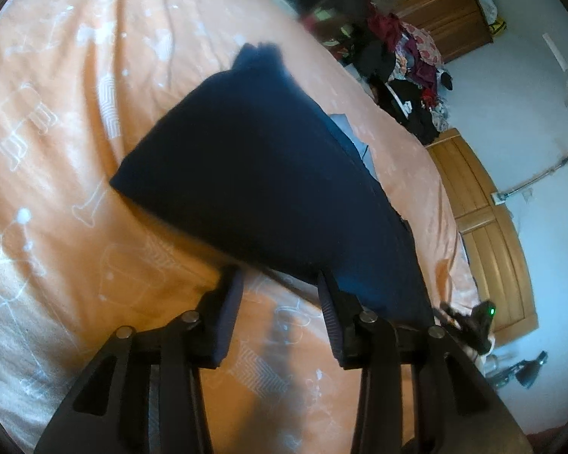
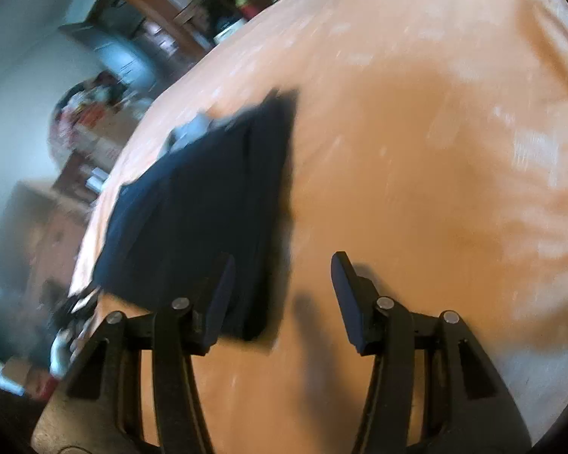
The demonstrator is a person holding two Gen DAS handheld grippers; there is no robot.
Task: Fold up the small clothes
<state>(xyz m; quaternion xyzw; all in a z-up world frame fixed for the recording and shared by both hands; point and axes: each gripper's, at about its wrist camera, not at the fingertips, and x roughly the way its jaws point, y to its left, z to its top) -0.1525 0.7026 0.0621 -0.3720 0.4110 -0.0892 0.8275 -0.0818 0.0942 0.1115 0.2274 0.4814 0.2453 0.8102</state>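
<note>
A dark navy garment lies folded into a flat wedge on the orange printed bedsheet. My left gripper stands open at its near edge. The cloth overlaps the right fingertip, and nothing is pinched between the fingers. In the blurred right wrist view the same navy garment lies to the left. My right gripper is open, its left finger over the cloth's near corner and its right finger above bare sheet. A pale grey-blue piece peeks out at the garment's far end.
A heap of mixed clothes sits at the bed's far side. A wooden bed frame runs along the right edge. The other gripper's body, with a green light, is at the right. Cluttered furniture and boxes stand beyond the bed.
</note>
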